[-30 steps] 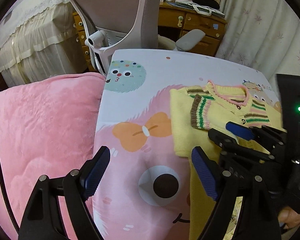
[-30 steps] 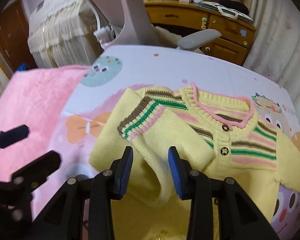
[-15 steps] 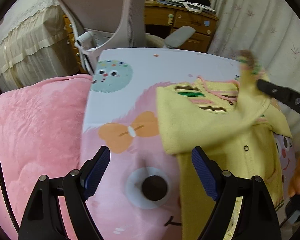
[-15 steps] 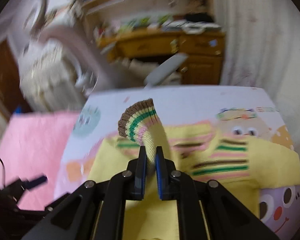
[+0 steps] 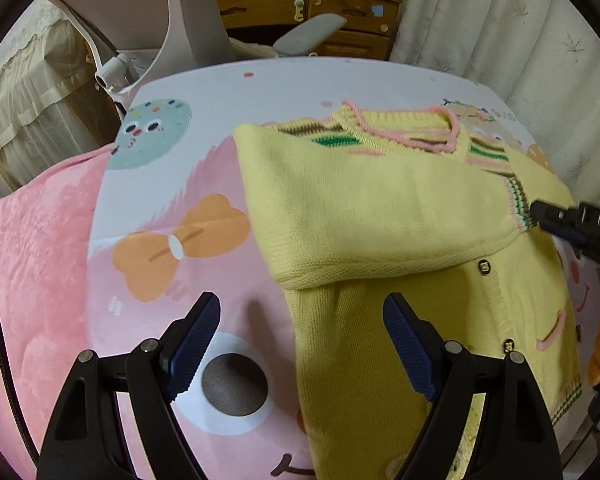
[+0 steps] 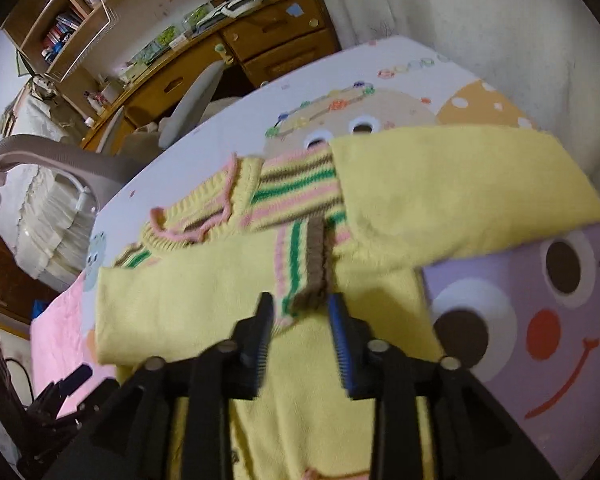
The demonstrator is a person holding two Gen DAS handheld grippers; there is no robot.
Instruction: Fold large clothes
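A yellow knit cardigan with pink, green and brown stripes lies on a cartoon-print sheet. Its left sleeve is folded across the chest, with the striped cuff lying just beyond my right gripper. That gripper is open, its jaws parted either side of the cuff's end. It also shows in the left wrist view at the cuff. My left gripper is open and empty, hovering above the cardigan's left edge. The other sleeve stretches out to the right.
A pink blanket lies left of the sheet. An office chair and a wooden desk stand beyond the far edge. White curtains hang at the right.
My right gripper carried the cuff up and across the chest, laid the sleeve flat and opened. The left gripper moved closer over the cardigan's edge and stayed open.
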